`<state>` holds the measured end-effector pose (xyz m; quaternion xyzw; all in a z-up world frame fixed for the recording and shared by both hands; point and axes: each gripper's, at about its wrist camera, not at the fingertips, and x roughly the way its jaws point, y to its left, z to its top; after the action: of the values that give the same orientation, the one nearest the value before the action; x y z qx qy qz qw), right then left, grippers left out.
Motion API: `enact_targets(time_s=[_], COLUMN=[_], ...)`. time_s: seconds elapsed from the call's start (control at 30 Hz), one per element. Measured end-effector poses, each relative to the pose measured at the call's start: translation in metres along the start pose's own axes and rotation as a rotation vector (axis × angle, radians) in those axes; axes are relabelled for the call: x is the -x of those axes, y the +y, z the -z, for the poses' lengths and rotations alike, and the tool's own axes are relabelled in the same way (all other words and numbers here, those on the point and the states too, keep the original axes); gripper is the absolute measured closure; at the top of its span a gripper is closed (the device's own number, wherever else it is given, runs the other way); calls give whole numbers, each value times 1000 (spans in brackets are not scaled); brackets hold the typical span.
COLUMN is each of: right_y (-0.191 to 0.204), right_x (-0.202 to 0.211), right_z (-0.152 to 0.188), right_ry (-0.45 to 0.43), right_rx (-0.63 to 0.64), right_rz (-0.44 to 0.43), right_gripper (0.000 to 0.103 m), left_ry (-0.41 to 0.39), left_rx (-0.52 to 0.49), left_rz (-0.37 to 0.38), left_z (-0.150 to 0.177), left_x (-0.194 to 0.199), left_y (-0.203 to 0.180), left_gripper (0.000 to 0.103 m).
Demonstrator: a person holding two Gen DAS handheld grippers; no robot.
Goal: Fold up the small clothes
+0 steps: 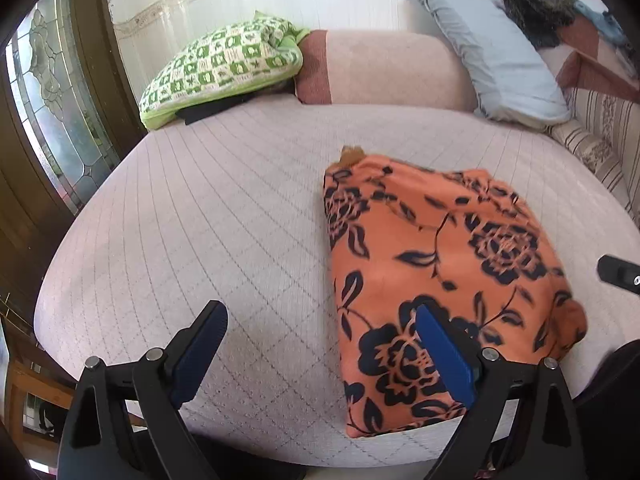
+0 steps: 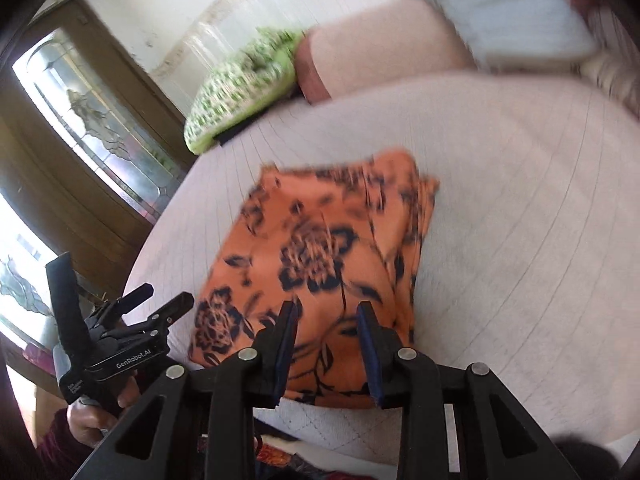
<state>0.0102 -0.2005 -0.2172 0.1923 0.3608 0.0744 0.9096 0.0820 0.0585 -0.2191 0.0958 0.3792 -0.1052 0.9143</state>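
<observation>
An orange garment with dark flower print (image 1: 440, 248) lies folded into a rough rectangle on the pale quilted bed (image 1: 220, 220). My left gripper (image 1: 320, 316) is open wide above the garment's left edge, one blue pad over the bare bed and the other over the cloth, nothing between them. In the right wrist view the same garment (image 2: 320, 248) lies ahead, blurred. My right gripper (image 2: 328, 308) hovers over its near edge with a narrow gap between the pads; no cloth is pinched. The left gripper (image 2: 170, 294) shows at lower left, held by a hand (image 2: 92, 412).
A green checked pillow (image 1: 224, 68), a pink bolster (image 1: 392, 68) and a light blue pillow (image 1: 500, 60) line the far side of the bed. A striped cushion (image 1: 600, 148) sits at right. A wooden door with patterned glass (image 1: 48, 100) stands left.
</observation>
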Motion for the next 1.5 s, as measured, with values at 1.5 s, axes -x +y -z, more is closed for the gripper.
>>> enact_targets(time_s=[1.5], right_y=[88], right_x=[59], right_z=[-8], right_ry=[-164], right_rx=[181], right_rz=[60], right_gripper=[40], left_ry=[-95], left_rx=[62], left_rz=[-89], left_z=[-37], left_x=[86], left_y=[9], left_gripper=[7])
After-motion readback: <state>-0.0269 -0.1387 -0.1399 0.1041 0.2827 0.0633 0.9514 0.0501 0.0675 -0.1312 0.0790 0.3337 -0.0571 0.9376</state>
